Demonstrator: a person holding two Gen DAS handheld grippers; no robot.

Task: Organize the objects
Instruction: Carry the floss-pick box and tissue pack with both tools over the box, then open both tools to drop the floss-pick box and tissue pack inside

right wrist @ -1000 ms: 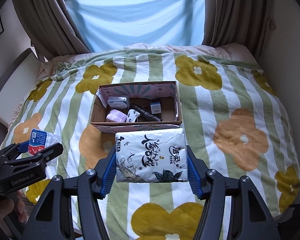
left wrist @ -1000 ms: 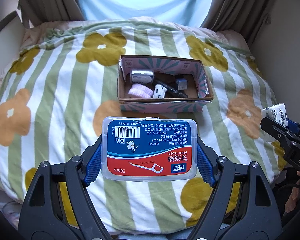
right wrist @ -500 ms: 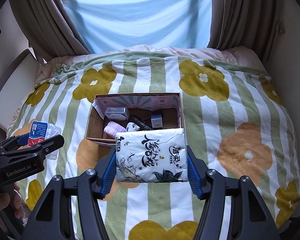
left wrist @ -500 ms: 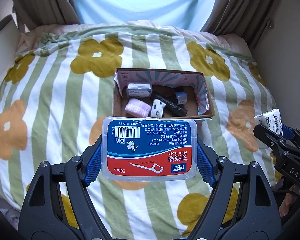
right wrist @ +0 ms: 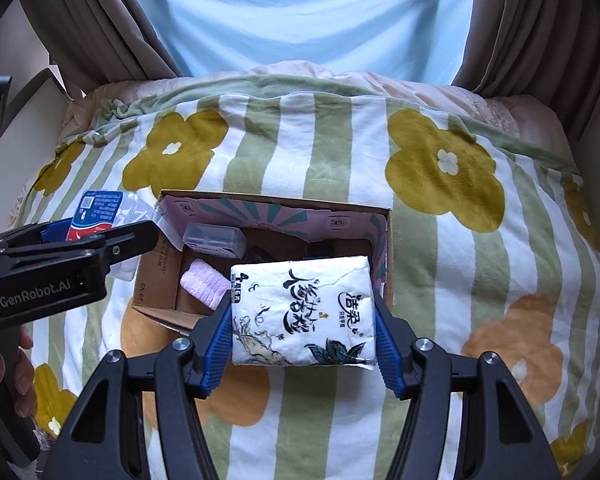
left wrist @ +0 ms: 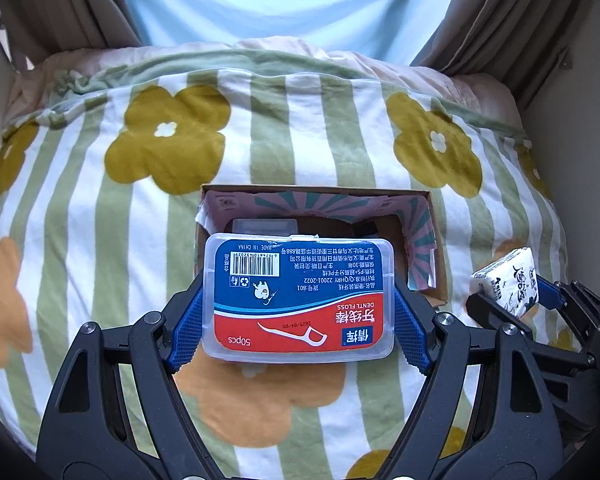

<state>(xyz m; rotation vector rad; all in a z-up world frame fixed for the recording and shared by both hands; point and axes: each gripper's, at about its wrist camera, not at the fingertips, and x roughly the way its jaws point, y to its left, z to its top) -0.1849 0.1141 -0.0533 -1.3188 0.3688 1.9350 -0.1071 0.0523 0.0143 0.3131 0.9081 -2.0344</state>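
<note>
Left gripper [left wrist: 298, 312] clamps the floss box [left wrist: 298, 294], right gripper [right wrist: 303, 338] clamps the tissue pack [right wrist: 302, 314]; both could collide over the small carton [right wrist: 356, 214].

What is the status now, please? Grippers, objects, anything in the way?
Left gripper shut on floss box. Right gripper shut on tissue pack. Both near cardboard box; way in clear.

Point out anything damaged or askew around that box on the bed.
The cardboard box looks rough: the lining at its left corner is torn and peels outward, and its near right wall is ragged and ripped. The things inside lie jumbled. Nothing has spilled.
</note>
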